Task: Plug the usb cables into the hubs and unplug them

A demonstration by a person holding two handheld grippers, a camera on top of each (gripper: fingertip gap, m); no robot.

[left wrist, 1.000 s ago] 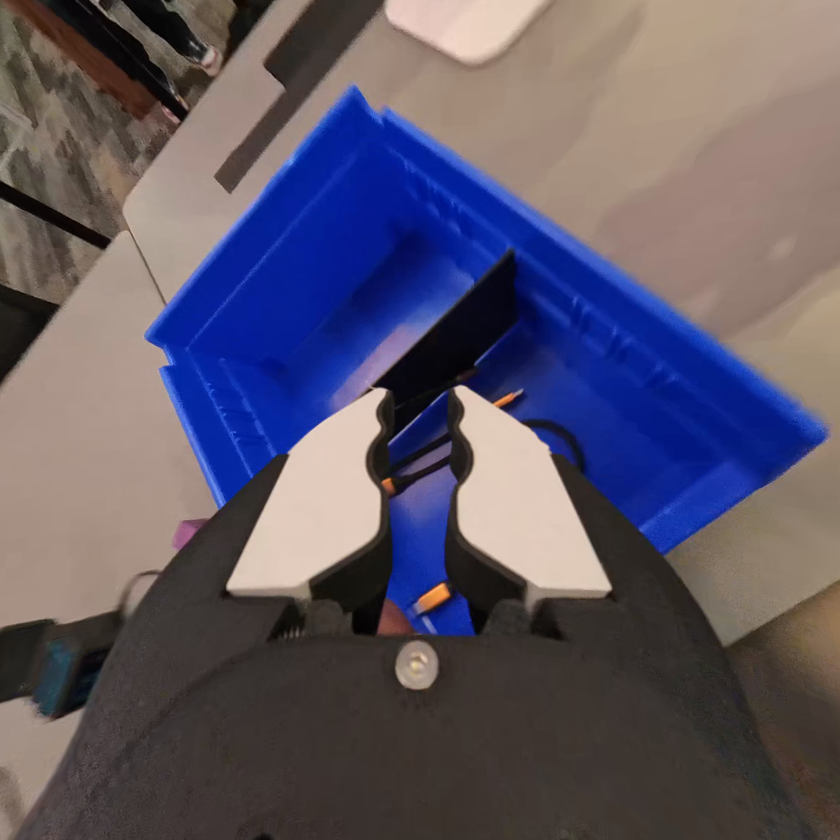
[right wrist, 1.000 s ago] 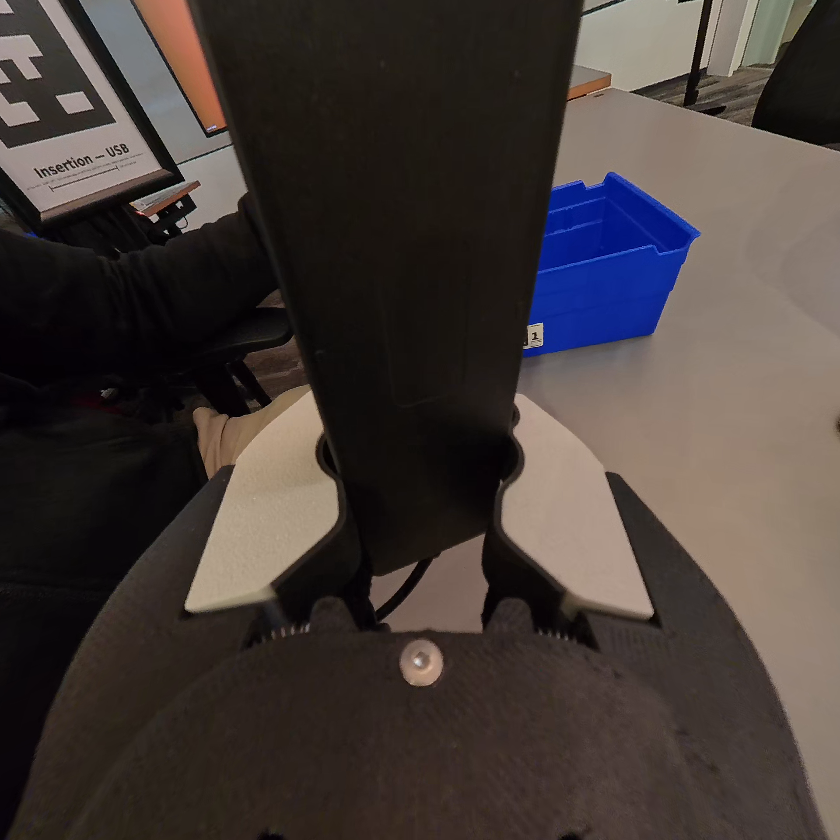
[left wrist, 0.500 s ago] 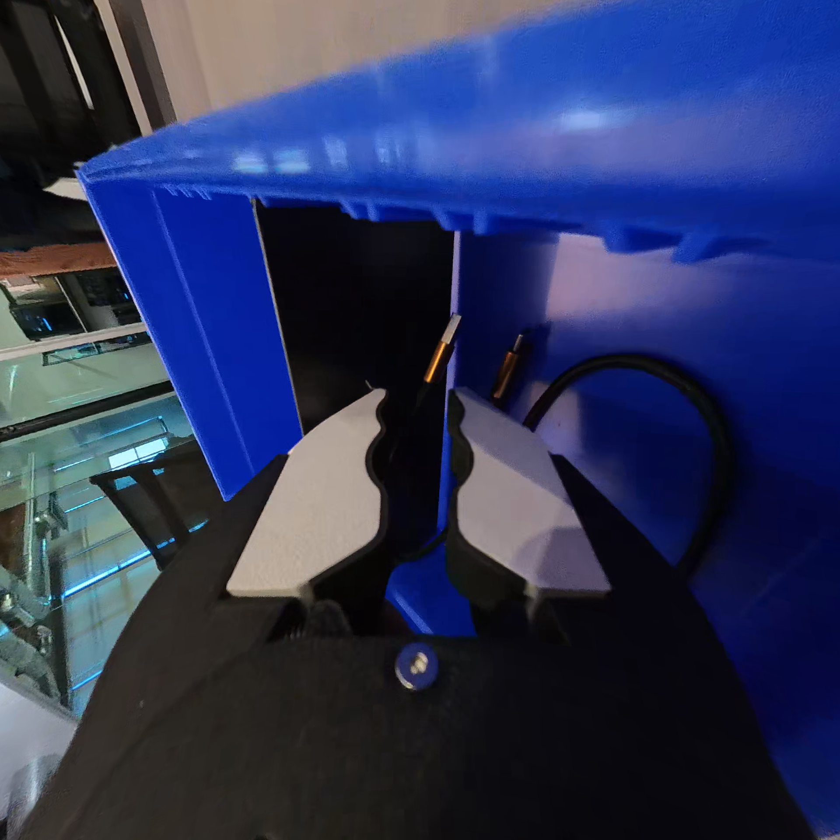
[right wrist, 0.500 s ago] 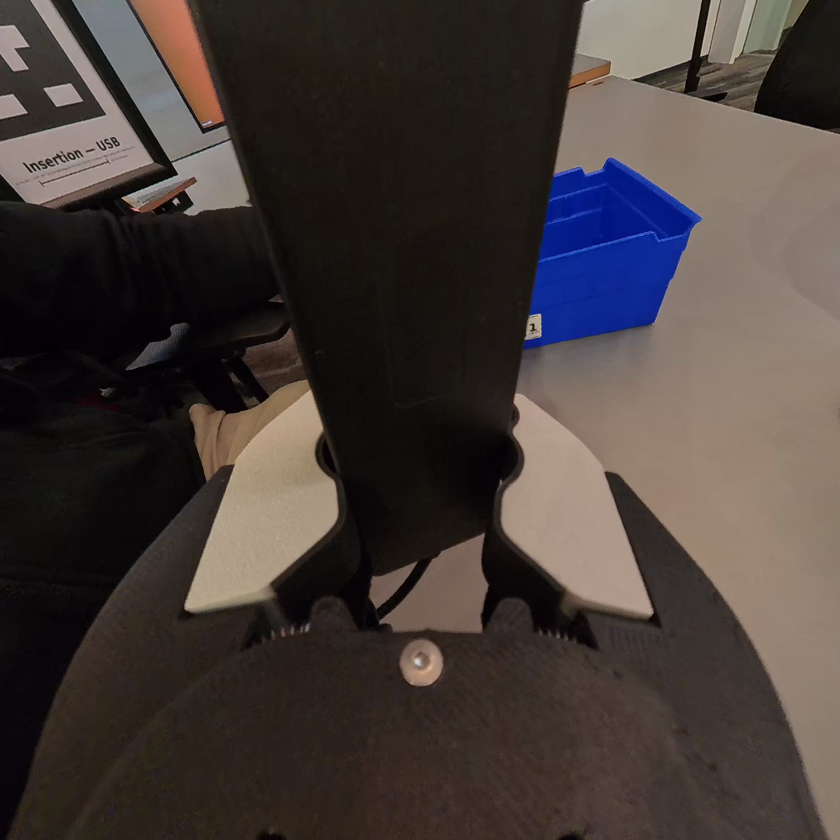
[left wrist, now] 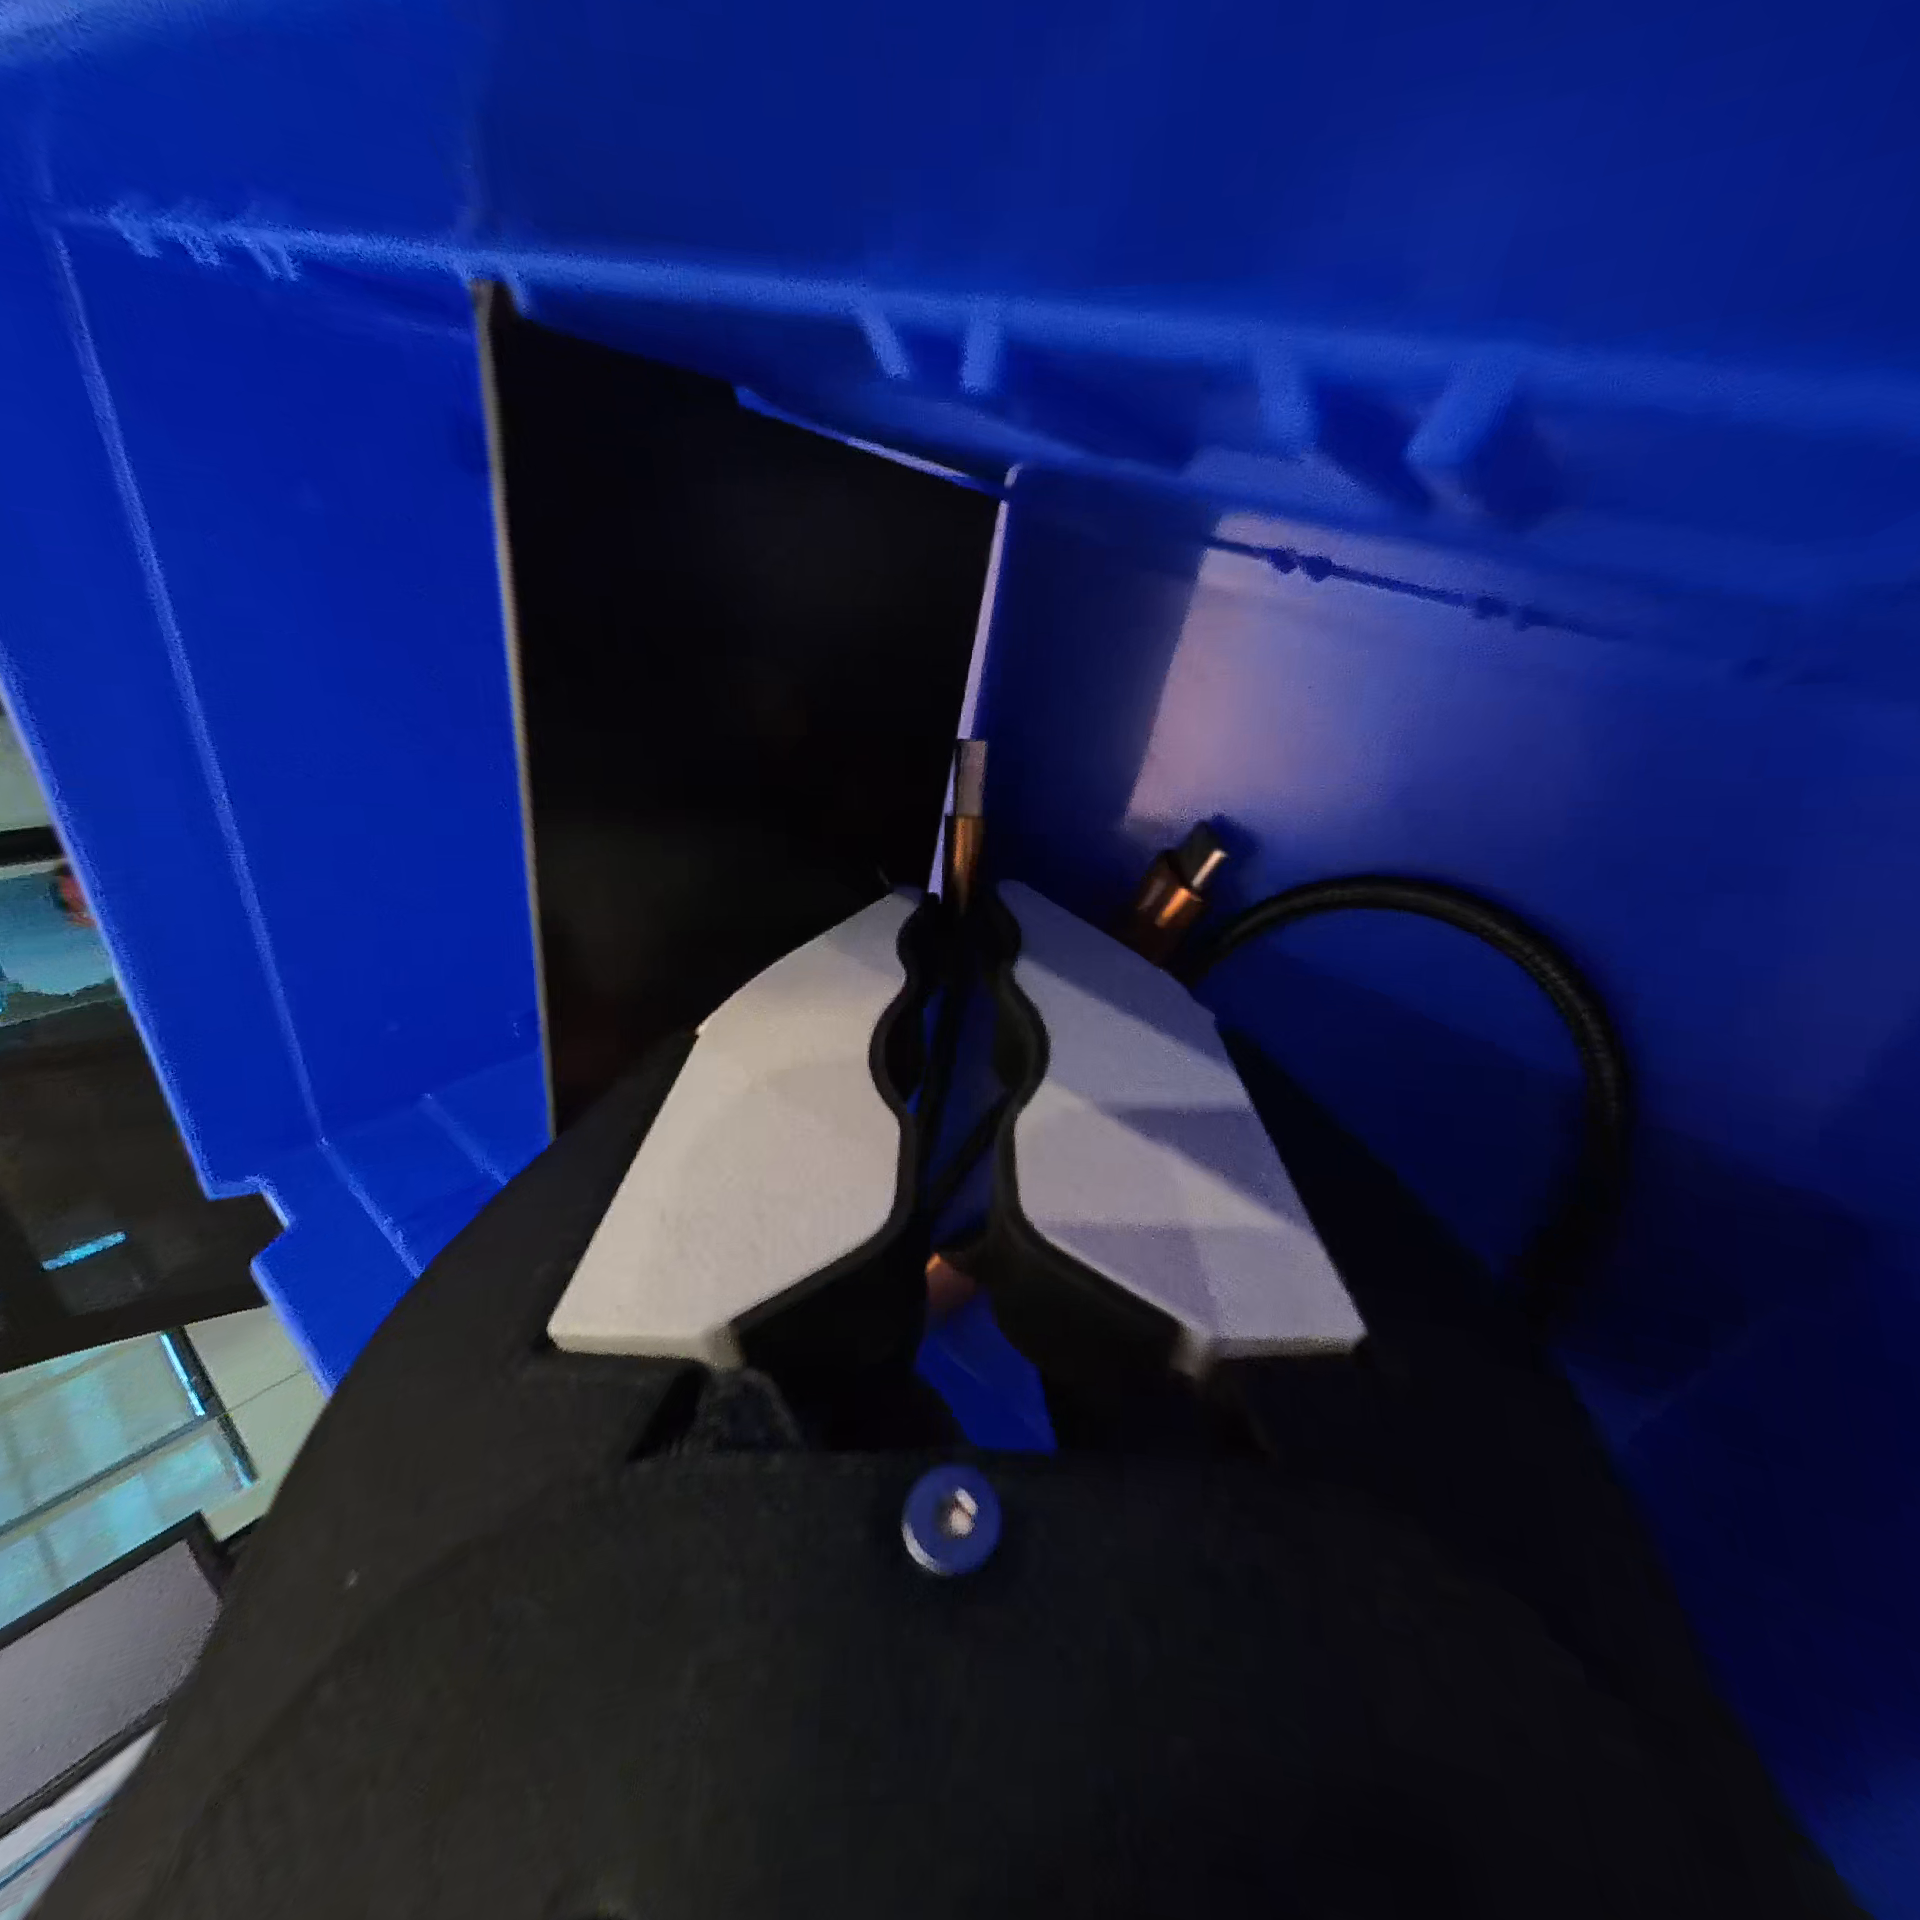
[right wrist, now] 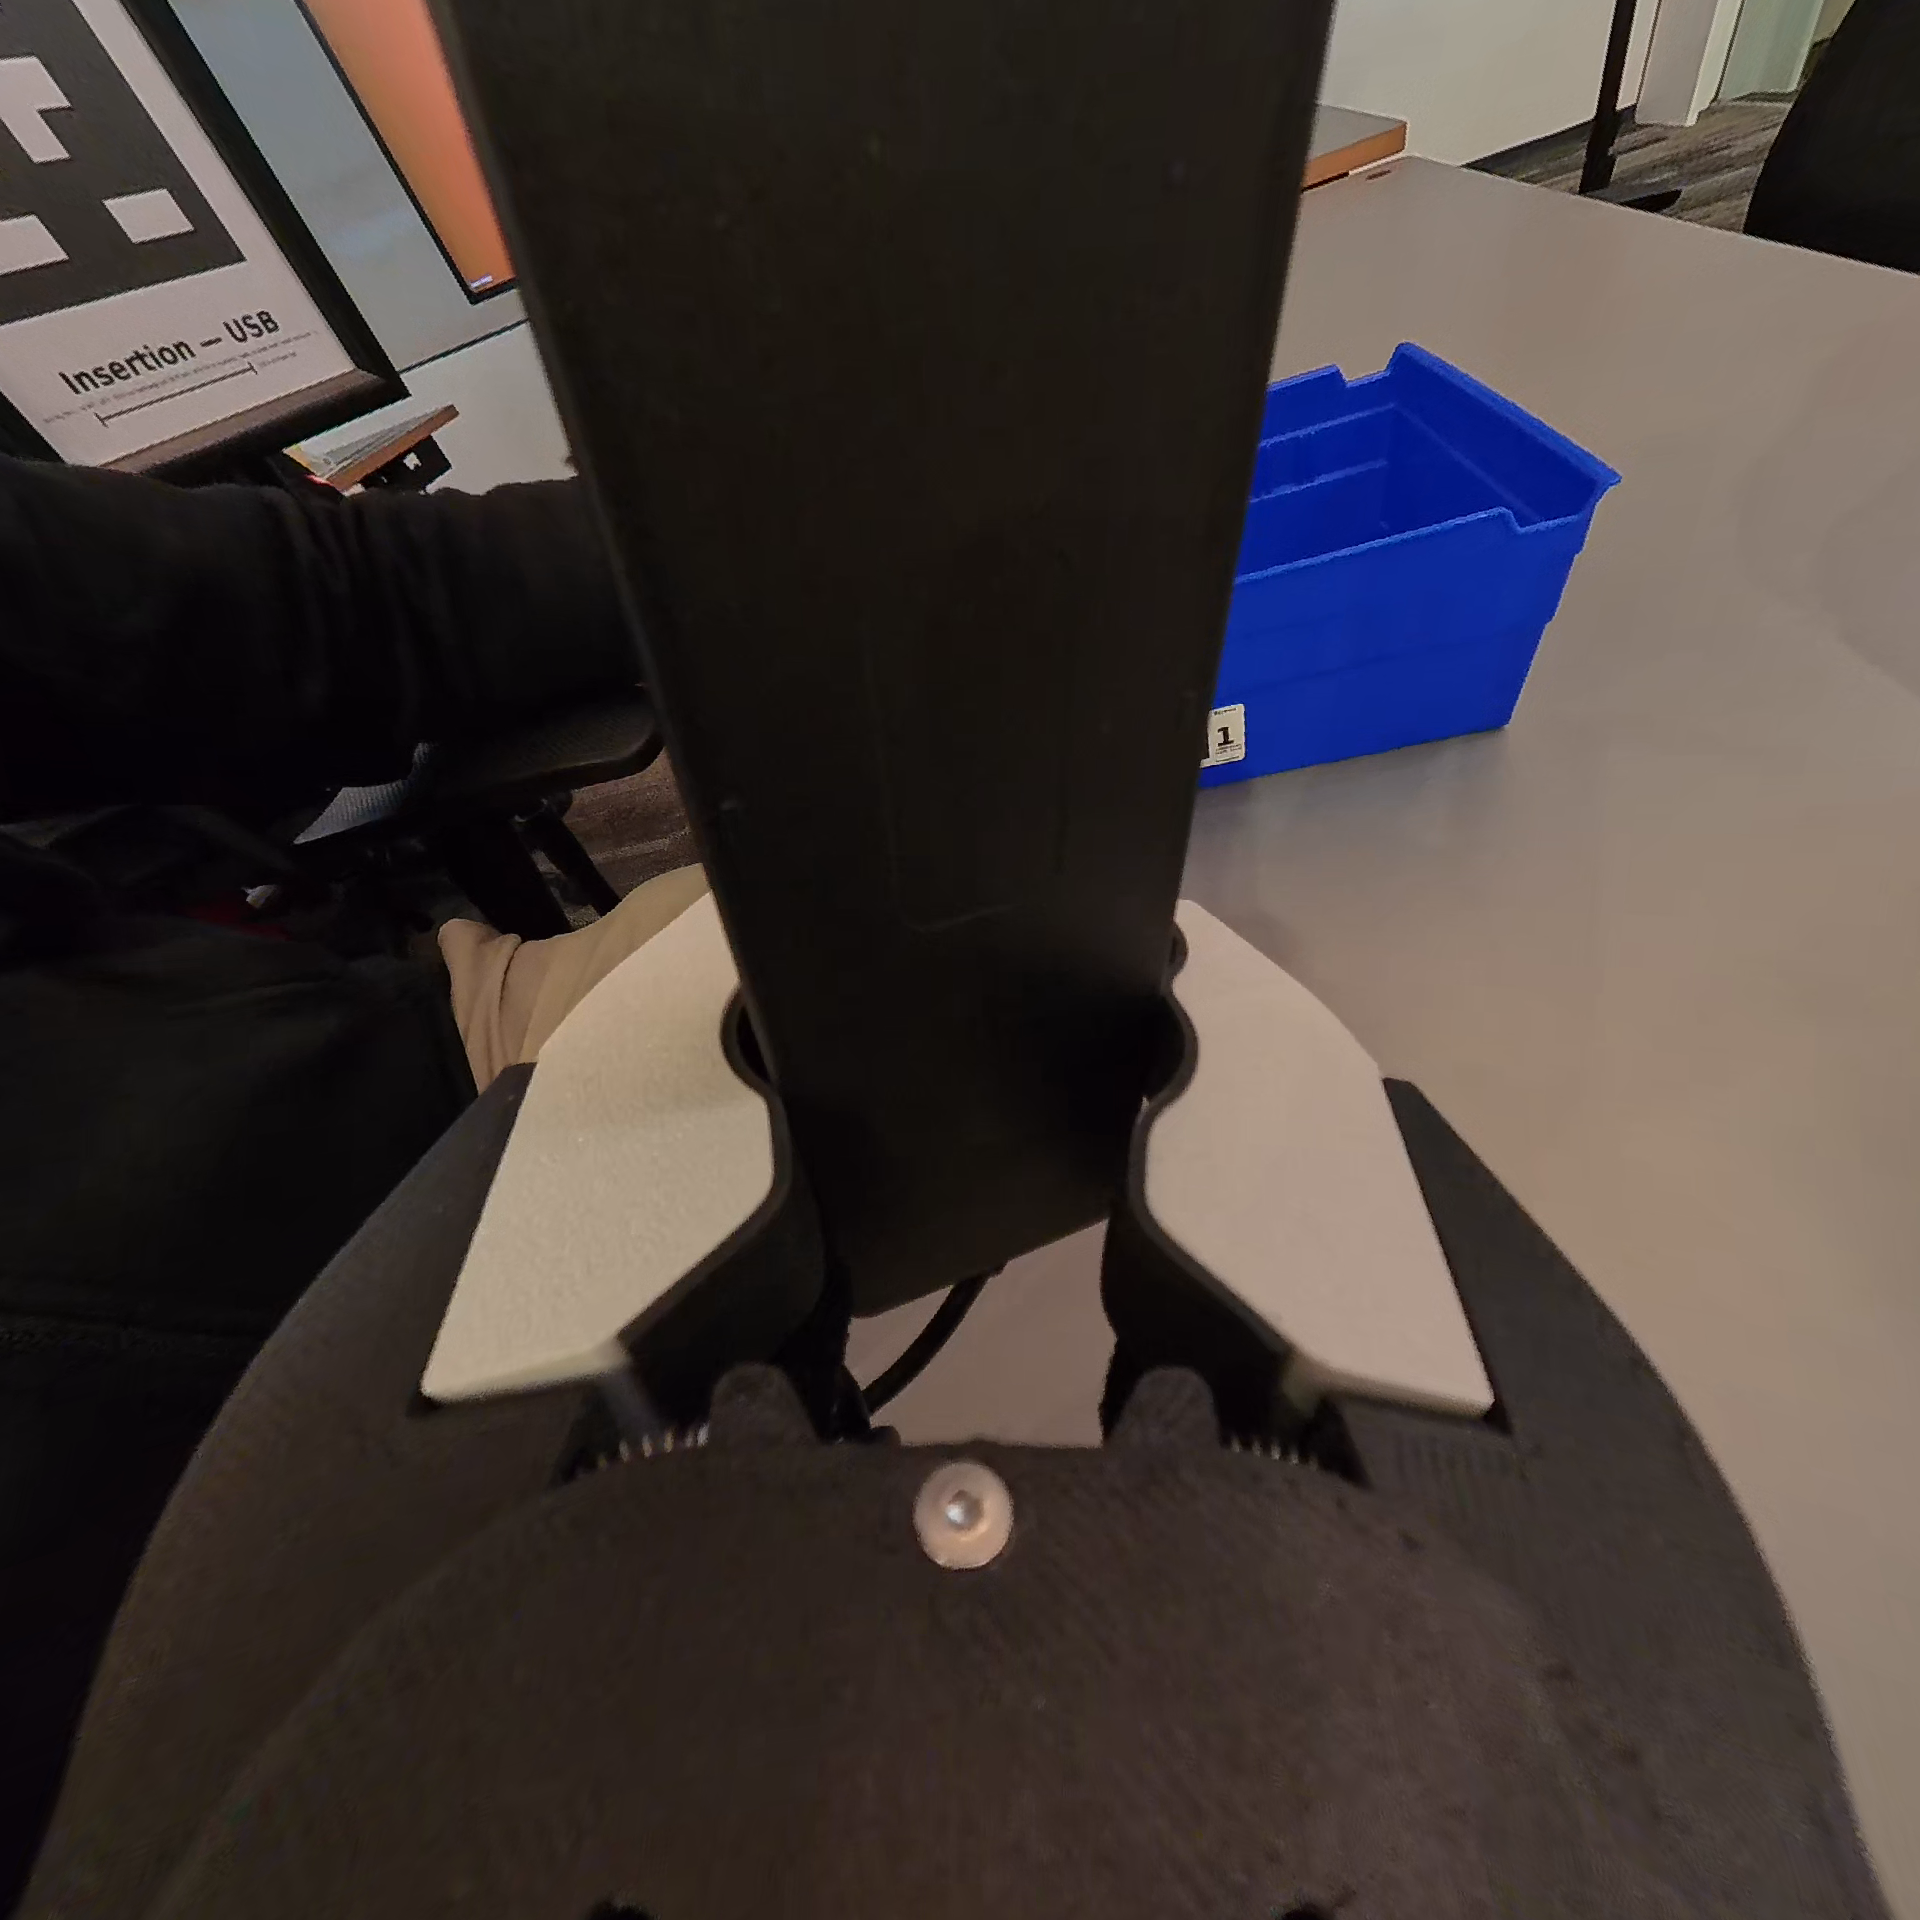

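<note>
A grey worktop (right wrist: 1558, 987) fills the right wrist view, in an office room with patterned carpet beyond its far edge and a dark chair at the near-left edge. A framed sign (right wrist: 135, 260) with a black-and-white block pattern and a printed line stands off the worktop's far left, beside an orange screen (right wrist: 416, 135). A blue bin (right wrist: 1403, 623) sits toward the far edge and carries a small white sticker with printing on its front.

The right tool (right wrist: 961, 1091) is clenched on a long black hub (right wrist: 894, 520) that rises upright from between its fingers, above the near edge.

The left tool (left wrist: 958, 935) reaches inside a blue bin (left wrist: 1455, 260), beside a black divider (left wrist: 727, 675). Its fingers are pinched on a thin black usb cable (left wrist: 961, 878) just behind the orange, silver-tipped plug. A second cable (left wrist: 1538, 966) loops just to its right.
</note>
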